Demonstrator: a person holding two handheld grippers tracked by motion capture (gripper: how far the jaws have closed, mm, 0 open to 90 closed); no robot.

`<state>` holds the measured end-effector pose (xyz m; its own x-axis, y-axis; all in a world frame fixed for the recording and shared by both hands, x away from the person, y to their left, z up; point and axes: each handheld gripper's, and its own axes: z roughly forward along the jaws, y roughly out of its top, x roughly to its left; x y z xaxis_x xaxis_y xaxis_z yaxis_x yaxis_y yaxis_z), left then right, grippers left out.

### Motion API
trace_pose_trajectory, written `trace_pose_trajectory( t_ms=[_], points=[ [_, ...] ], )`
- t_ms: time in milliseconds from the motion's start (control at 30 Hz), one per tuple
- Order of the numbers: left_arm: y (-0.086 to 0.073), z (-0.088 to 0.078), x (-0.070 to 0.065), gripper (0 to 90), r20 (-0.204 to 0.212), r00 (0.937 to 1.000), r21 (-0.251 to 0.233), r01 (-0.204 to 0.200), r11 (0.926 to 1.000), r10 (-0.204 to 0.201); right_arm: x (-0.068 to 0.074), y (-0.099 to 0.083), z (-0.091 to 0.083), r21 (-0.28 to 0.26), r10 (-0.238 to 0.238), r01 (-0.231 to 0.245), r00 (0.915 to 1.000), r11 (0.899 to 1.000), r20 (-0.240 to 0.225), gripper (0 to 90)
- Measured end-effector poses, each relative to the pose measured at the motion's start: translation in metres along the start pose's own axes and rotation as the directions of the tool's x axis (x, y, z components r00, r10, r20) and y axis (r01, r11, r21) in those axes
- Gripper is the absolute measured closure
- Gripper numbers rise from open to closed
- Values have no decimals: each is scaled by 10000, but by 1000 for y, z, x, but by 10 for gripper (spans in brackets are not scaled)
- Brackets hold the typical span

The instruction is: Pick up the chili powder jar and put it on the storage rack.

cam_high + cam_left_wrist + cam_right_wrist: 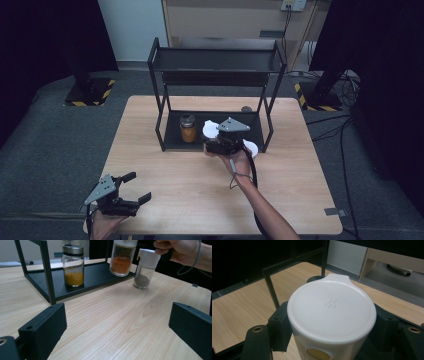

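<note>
Two claws are working over a light wooden table (pixel 200 200). The left claw (pixel 131 189) is hovering near the table's front left corner, its jaws spread wide and gripping nothing; in the left gripper view those black jaws are framing bare wood grain. The right claw (pixel 216 141) is reaching toward the front edge of a black metal two-tier rack (pixel 215 60) standing at the far middle of the table. Its jaws are closing tightly on either side of a glass spice jar with a white plastic flip-top lid (pixel 332 312), pressing against the lid's sides, as the right gripper view shows from above. In the left gripper view this same jar (pixel 123 257), holding orange-brown powder, is sitting at the front edge of the rack's lower shelf, though whether its base is touching the shelf or raised just above it is hard to tell.

A glass jar with a silver metal cap (pixel 73 265), partly filled with yellow powder, is standing upright on the lower shelf, to the left of the gripped jar and apart from it. A smaller glass shaker with a white lid (pixel 146 267), holding dark grey powder, is standing on the table just outside the rack's front right corner, close beside the person's right hand (pixel 181 251). The rack's upper shelf is lying in shadow.
</note>
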<state>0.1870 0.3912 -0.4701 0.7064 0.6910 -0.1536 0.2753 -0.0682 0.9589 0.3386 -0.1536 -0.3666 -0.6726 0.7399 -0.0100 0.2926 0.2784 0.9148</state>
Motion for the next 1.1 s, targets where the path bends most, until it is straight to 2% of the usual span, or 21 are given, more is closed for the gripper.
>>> trace_pose_trajectory(
  t_ms=[233, 300, 467, 600, 700, 1100],
  points=[
    [0, 0, 0, 9, 22, 10000, -10, 24, 10000, -24, -2, 5, 17, 7, 180, -180, 9991, 9998, 372, 311],
    [0, 0, 0, 9, 29, 10000, -15, 11, 10000, -11, -2, 7, 23, 58, 86, -89, 9987, 9999, 498, 311],
    [0, 0, 1, 9, 49, 10000, -30, 26, 10000, -26, 1, 12, 31, 44, 287, -292, 9965, 9996, 781, 311],
    [-1, 0, 1, 9, 59, 10000, -32, 41, 10000, -41, 6, 17, 36, 41, 152, -156, 9961, 9999, 872, 311],
    [0, 0, 1, 9, 59, 10000, -34, 26, 10000, -26, 6, 18, 41, 12, 381, -384, 9952, 9993, 899, 311],
    [-1, 0, 2, 10, 98, 9999, -54, 64, 10000, -63, 1, 17, 70, 382, 525, -579, 9903, 9976, 1288, 311]
  ],
)
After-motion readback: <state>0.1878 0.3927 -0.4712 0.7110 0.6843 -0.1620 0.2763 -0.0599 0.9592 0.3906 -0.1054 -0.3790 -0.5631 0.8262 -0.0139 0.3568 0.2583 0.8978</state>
